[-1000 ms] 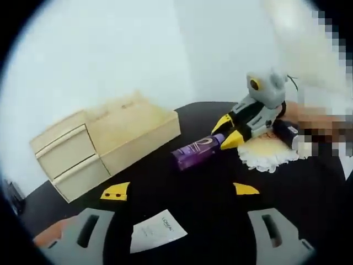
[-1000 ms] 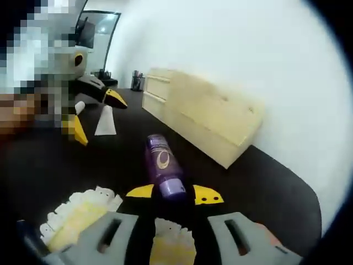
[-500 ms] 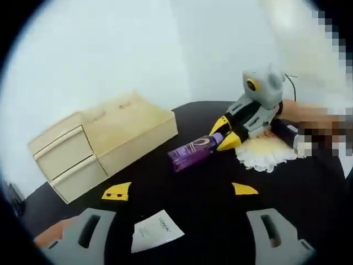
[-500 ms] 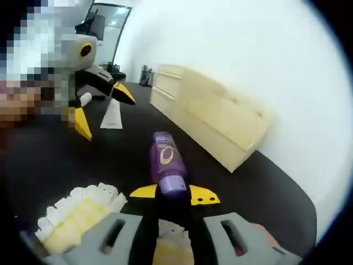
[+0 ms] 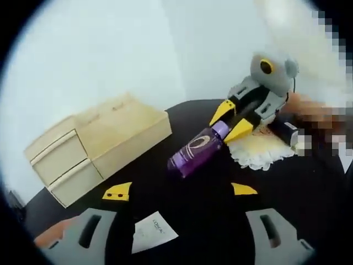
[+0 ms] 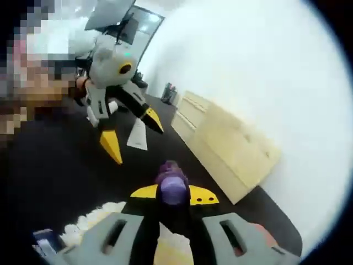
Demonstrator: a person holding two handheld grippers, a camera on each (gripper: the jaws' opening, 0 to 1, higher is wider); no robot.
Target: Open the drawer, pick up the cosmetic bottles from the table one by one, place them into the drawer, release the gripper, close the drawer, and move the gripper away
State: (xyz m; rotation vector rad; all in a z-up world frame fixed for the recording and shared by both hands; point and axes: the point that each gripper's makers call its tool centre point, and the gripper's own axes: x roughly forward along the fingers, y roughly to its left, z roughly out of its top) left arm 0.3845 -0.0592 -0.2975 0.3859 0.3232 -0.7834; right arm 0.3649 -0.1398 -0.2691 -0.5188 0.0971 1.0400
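Observation:
A purple cosmetic bottle (image 5: pixel 196 149) hangs tilted above the black table (image 5: pixel 198 215), its cap end held by my right gripper (image 5: pixel 231 118), which is shut on it. In the right gripper view the bottle (image 6: pixel 172 185) points away between the yellow jaw tips of that gripper (image 6: pixel 174 194). A pale wooden drawer box (image 5: pixel 94 143) stands to the left with both drawers shut; I also see the box (image 6: pixel 231 146) along the wall. My left gripper (image 5: pixel 181 190) is open and holds nothing; the same gripper (image 6: pixel 132 132) hovers over the table.
A white sachet (image 5: pixel 154 232) lies near the left jaw, and the sachet (image 6: pixel 138 135) shows beyond the left gripper. A yellow-and-white doily (image 5: pixel 259 152) holds a dark bottle (image 5: pixel 287 130). A person's hand (image 5: pixel 314 113) grips the right gripper.
My right gripper has lifted the purple bottle off the table and tilted it, cap end up. The left gripper stays open and has barely moved.

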